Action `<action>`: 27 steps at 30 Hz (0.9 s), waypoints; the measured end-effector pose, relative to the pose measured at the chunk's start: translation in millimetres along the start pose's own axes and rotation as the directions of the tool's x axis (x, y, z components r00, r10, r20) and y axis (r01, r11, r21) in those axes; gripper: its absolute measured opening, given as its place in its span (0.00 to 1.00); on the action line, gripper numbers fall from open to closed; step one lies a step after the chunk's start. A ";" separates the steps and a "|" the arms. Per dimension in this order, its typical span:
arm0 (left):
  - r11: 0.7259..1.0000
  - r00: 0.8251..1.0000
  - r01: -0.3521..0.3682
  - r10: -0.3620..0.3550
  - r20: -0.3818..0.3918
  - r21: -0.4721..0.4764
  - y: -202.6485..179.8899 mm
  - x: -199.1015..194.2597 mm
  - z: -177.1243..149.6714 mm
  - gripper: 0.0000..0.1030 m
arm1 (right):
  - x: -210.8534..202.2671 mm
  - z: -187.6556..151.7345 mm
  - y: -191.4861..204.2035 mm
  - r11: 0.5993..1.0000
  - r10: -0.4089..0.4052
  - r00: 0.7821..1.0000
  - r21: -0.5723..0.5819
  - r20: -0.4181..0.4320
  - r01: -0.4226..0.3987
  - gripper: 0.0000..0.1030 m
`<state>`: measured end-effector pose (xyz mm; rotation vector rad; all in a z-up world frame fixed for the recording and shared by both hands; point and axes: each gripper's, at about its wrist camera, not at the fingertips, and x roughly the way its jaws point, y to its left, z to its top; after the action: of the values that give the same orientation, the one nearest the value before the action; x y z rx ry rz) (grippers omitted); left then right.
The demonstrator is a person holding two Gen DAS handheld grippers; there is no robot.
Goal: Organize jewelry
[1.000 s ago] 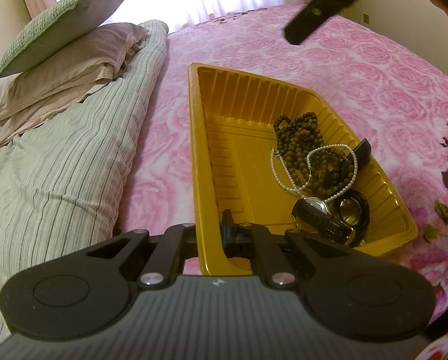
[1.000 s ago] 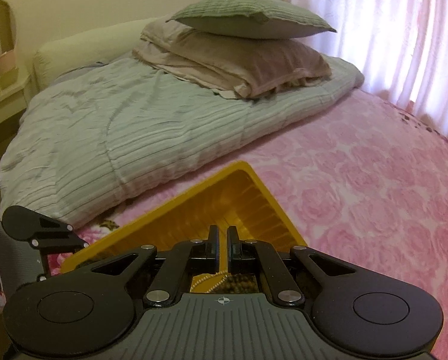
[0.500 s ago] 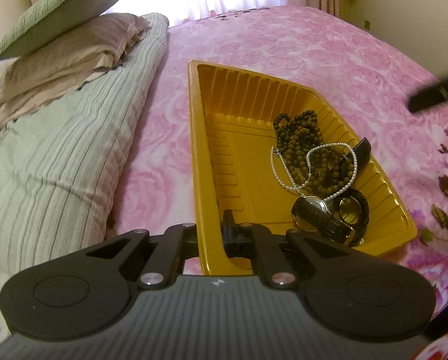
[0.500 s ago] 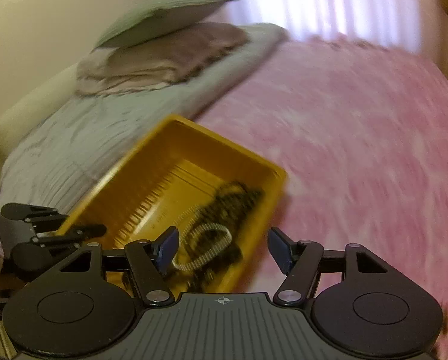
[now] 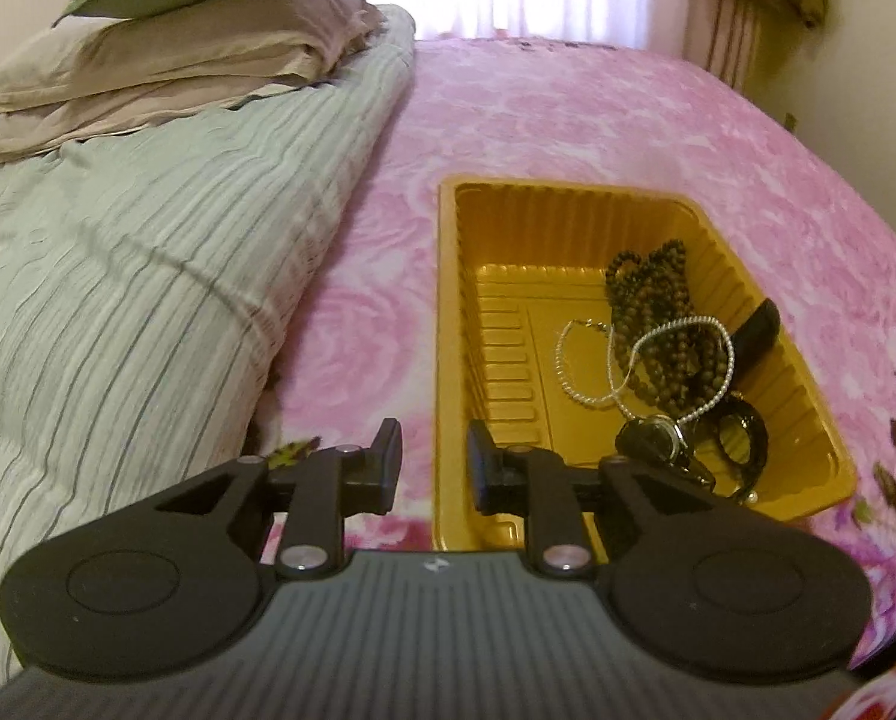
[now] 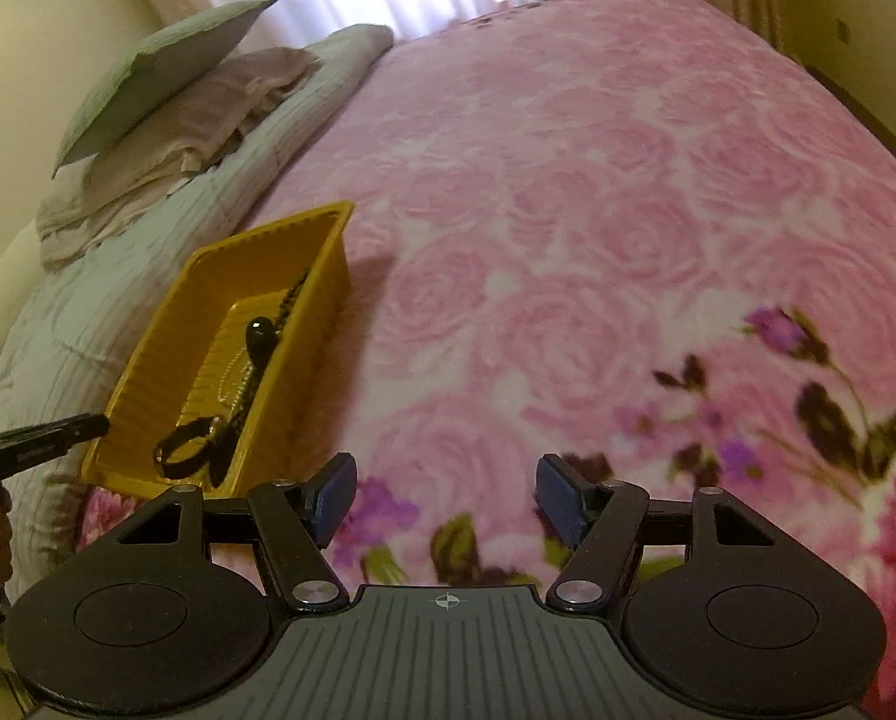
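Jewelry [image 5: 658, 348] in yellow tray [image 5: 448, 360], just right of parted left tongs [image 5: 429, 468]

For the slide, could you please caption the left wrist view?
Open left tongs straddle the yellow tray's near rim; beads, pearls and watch lie inside.

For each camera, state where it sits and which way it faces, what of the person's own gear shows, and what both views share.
Left wrist: rides the left gripper, angled down at the yellow tray holding the brown bead necklace; jaws just opened, astride the tray's near rim without pressing it.
Right wrist: rides the right gripper, open and empty, aimed down at the pink blanket; left gripper tip at the left edge.
Shared: tray, blanket, pillows.
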<state>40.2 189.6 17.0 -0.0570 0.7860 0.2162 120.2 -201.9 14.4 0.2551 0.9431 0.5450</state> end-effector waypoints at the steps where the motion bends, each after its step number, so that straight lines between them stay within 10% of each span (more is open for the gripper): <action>1: 1.000 1.000 -0.005 0.005 0.008 -0.001 -0.4 -3.5 -0.9 0.19 | -1.3 -2.2 0.5 1.000 0.004 1.000 0.006 0.002 -0.004 0.65; 7: 1.000 0.998 0.005 -0.004 0.065 -0.017 -11.6 -28.8 -4.8 0.28 | -2.6 -20.0 8.0 1.000 0.007 1.000 0.002 -0.004 -0.007 0.66; 15: 0.995 0.991 0.094 -0.095 0.097 0.011 -52.2 -46.1 -26.6 0.89 | -6.1 -46.9 18.1 0.997 -0.056 0.998 -0.045 0.014 0.056 0.69; 27: 0.981 0.980 0.192 -0.190 0.051 -0.030 -102.9 -44.6 -56.1 0.99 | -11.0 -66.7 23.8 0.984 -0.139 0.990 -0.112 0.011 0.140 0.69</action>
<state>-7.3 74.1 5.9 -0.1586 0.7241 0.0487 52.5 -189.7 -5.6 0.0874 0.9160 0.4667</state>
